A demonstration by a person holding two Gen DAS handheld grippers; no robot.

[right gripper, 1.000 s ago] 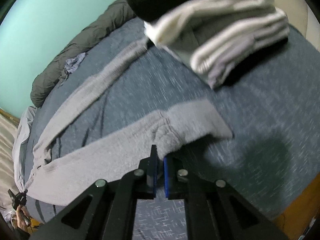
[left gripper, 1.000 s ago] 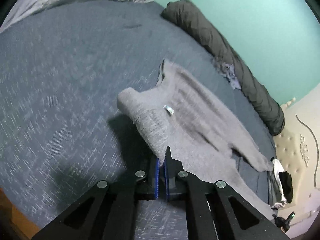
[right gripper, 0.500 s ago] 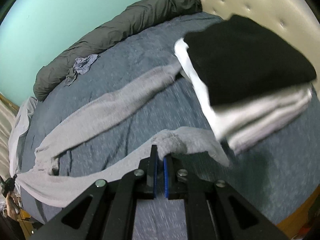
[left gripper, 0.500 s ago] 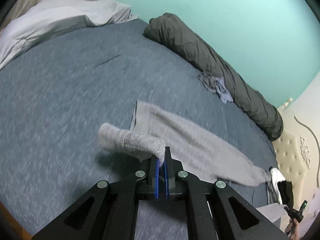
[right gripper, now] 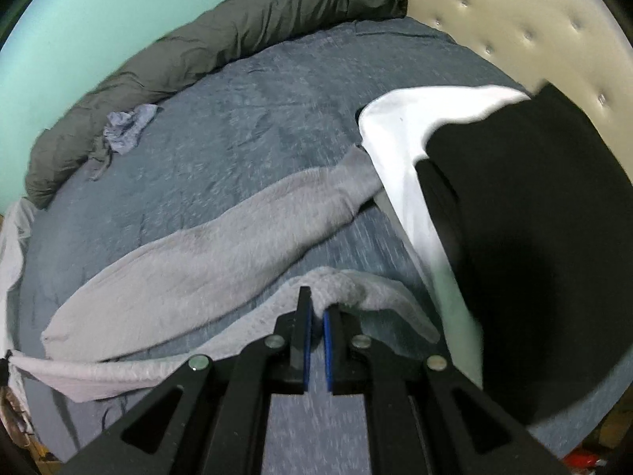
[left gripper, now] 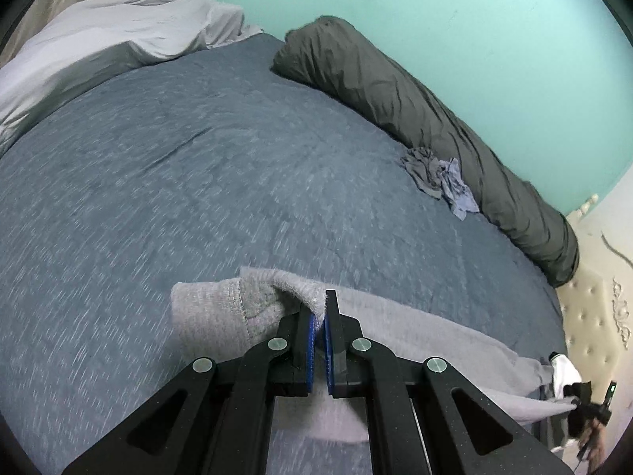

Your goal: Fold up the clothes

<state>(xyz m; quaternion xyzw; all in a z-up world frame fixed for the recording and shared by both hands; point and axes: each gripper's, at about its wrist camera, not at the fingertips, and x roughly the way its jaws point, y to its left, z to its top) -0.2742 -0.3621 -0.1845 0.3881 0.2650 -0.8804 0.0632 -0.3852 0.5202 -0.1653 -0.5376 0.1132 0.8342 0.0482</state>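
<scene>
The sweater [right gripper: 221,237] lies across the near part of the bed [left gripper: 198,182]. A stack of folded clothes [right gripper: 514,217] sits at its right, against the headboard [right gripper: 514,19]. A rolled duvet [left gripper: 415,118] runs along the far edge, a crumpled cloth [left gripper: 439,182] just before it. Pillows [left gripper: 99,51] lie far left.

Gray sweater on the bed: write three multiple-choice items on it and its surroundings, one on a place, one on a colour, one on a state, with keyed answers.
1. Where does the crumpled blue-gray cloth lie?
A. On the folded pile
B. Beside the dark rolled duvet
C. On the pillow

2. What colour is the top garment of the folded pile?
A. Black
B. Red
C. Yellow

3. What is the left tool doing?
A. Open above the bed
B. Shut on nothing
C. Shut on the gray sweater

Answers: 1 B, the cloth rests against the duvet's edge; 2 A, black lies over the white layer; 3 C, knit fabric is pinched between the blue pads.
</scene>
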